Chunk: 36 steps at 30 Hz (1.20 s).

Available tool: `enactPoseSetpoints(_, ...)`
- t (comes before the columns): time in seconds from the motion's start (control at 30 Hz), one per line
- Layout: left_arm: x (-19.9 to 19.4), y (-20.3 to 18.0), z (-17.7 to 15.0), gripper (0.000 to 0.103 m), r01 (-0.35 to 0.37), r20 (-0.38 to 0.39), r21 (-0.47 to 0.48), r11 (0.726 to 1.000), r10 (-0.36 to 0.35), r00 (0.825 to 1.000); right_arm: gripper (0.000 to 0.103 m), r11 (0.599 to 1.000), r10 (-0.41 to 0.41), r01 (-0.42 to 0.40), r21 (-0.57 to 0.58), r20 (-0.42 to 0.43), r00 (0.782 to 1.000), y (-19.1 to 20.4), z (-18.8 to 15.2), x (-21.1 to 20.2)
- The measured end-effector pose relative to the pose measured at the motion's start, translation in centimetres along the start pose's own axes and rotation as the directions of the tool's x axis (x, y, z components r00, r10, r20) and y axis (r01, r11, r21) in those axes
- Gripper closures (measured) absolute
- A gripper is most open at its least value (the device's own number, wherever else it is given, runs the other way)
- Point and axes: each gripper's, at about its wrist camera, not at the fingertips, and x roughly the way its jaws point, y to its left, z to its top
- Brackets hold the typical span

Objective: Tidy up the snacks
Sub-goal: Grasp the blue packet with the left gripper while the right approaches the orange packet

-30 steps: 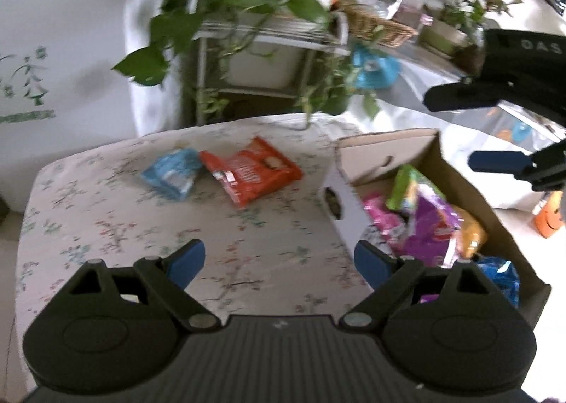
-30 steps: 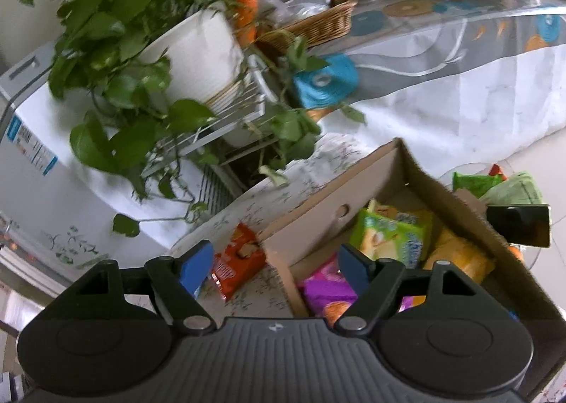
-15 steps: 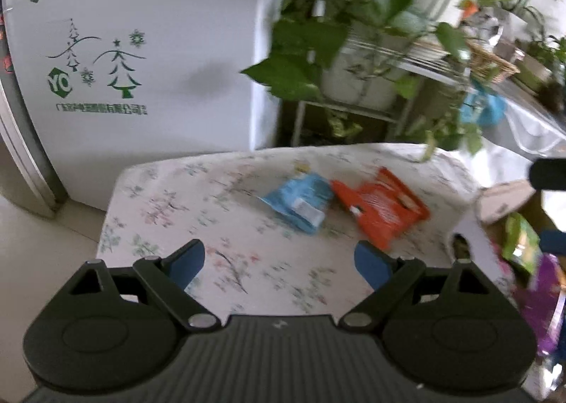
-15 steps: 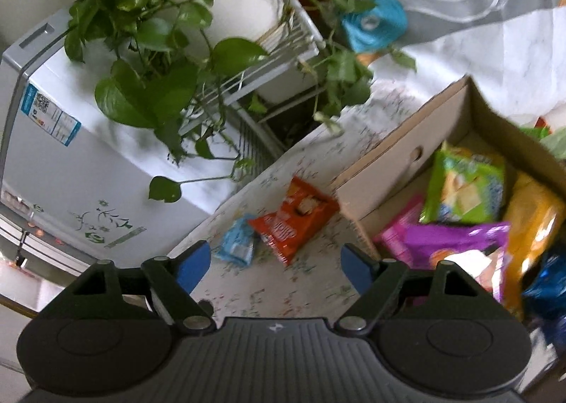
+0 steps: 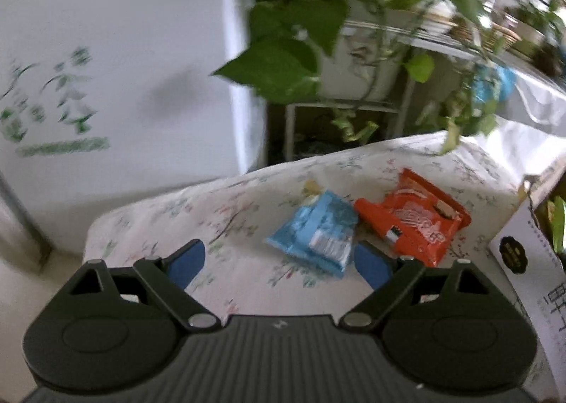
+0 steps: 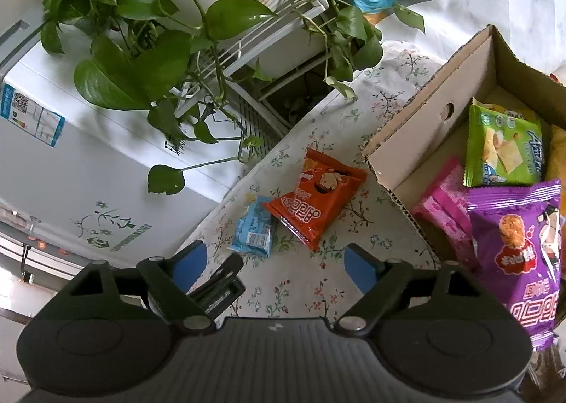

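Right wrist view: both claws spread, empty — blue packet (image 6: 254, 230) touching orange packet (image 6: 316, 198), beside cardboard box (image 6: 421, 113).

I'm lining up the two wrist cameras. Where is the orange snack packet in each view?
Left wrist: the orange snack packet lies right of centre on the floral tablecloth, beside the blue snack packet.
Right wrist: it lies at centre, left of the cardboard box.
Shared landmark: the blue packet touching its left edge.
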Motion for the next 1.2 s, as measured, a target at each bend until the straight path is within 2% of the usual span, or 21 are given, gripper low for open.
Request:
enactPoseSetpoints(0.1, 1.3, -0.7, 0.3, 0.012, 0.049, -0.02, 0.076, 0.996, -0.048, 0.999, 0.012, 1.0, -0.01, 0.01, -0.005, 0.002, 1.0, 0.1, 0.0, 0.4)
enactPoseSetpoints(0.27, 3.5, -1.5, 0.3, 0.012, 0.112, -0.04, 0.119, 0.986, -0.108, 0.993, 0.012, 1.0, -0.023, 0.023, 0.009, -0.003, 1.0, -0.2, 0.3, 1.1)
enactPoseSetpoints(0.37, 4.7, -2.1, 0.2, 0.012, 0.124, -0.043, 0.153, 0.98, -0.119, 0.992, 0.011, 0.999, -0.023, 0.023, 0.024, -0.006, 1.0, -0.4, 0.3, 1.4)
enactPoseSetpoints(0.67, 7.4, -2.0, 0.7, 0.012, 0.136, -0.034, 0.136, 0.981, -0.133, 0.991, 0.011, 0.999, -0.034, 0.034, 0.005, -0.008, 0.999, -0.2, 0.4, 2.4)
enactPoseSetpoints(0.73, 7.8, -1.9, 0.6, 0.017, 0.132, -0.035, 0.122, 0.984, -0.128, 0.991, 0.011, 0.999, -0.037, 0.037, 0.004, -0.006, 0.999, -0.1, 0.5, 2.7)
enactPoseSetpoints(0.8, 7.9, -1.3, 0.5, 0.031, 0.162, -0.029, 0.076, 0.984, -0.161, 0.987, 0.011, 0.999, -0.034, 0.034, 0.012, -0.009, 0.999, -0.1, 0.5, 3.1)
enactPoseSetpoints(0.83, 7.8, -1.1, 0.5, 0.034, 0.16, -0.018, 0.066, 0.985, -0.159, 0.987, 0.011, 0.999, -0.034, 0.034, 0.016, -0.01, 0.999, -0.2, 0.5, 3.2)
enactPoseSetpoints(0.9, 7.6, -0.7, 0.5, 0.048, 0.152, -0.016, 0.063, 0.986, -0.152, 0.988, 0.01, 0.999, -0.046, 0.046, 0.024, -0.007, 0.999, -0.2, 0.5, 3.6)
enactPoseSetpoints(1.03, 7.0, 0.8, 0.3, 0.052, 0.175, -0.023, -0.001, 0.985, -0.174, 0.984, 0.007, 0.996, -0.082, 0.081, 0.048, 0.004, 0.997, 0.0, 0.5, 4.8)
enactPoseSetpoints(1.2, 6.1, 1.9, -0.2, 0.052, 0.155, -0.02, 0.035, 0.987, -0.155, 0.988, 0.007, 0.992, -0.121, 0.12, 0.043, 0.016, 0.993, 1.0, 0.5, 6.6)
